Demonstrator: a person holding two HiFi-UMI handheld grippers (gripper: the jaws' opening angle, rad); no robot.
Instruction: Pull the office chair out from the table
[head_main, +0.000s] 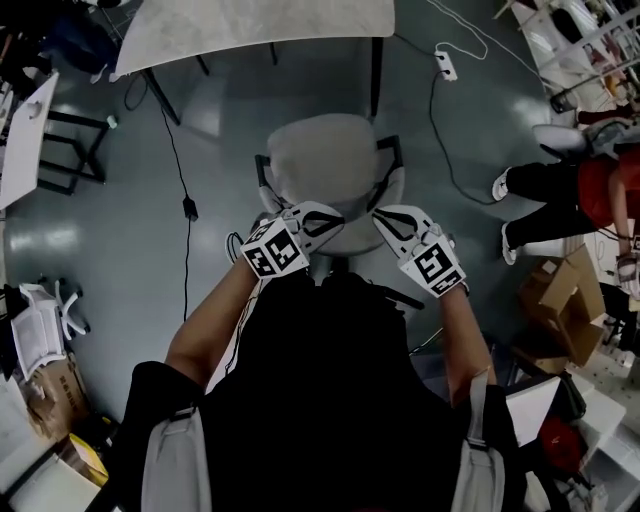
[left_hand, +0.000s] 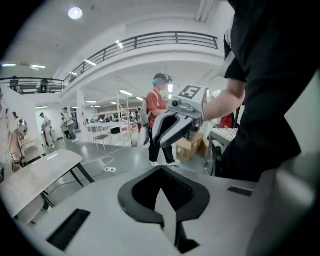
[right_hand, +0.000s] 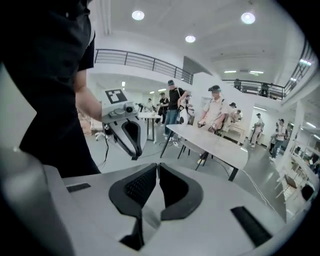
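From the head view, a grey office chair (head_main: 325, 160) with black armrests stands on the dark floor, a short way back from the white table (head_main: 250, 25). Both grippers hang in front of the person's chest, above the near side of the chair, touching nothing. My left gripper (head_main: 330, 220) is shut with nothing in it, and its pads meet at the tips (left_hand: 161, 169). My right gripper (head_main: 383, 216) is also shut and empty (right_hand: 158, 166). Each gripper view shows the other gripper in mid-air: right gripper (left_hand: 159, 141), left gripper (right_hand: 134, 155).
A power strip (head_main: 446, 65) and cables lie on the floor right of the table. A person in a red top (head_main: 590, 190) is at the right edge, with cardboard boxes (head_main: 560, 300) nearby. A black cable (head_main: 186, 205) runs left of the chair. Another table (head_main: 25, 140) stands at left.
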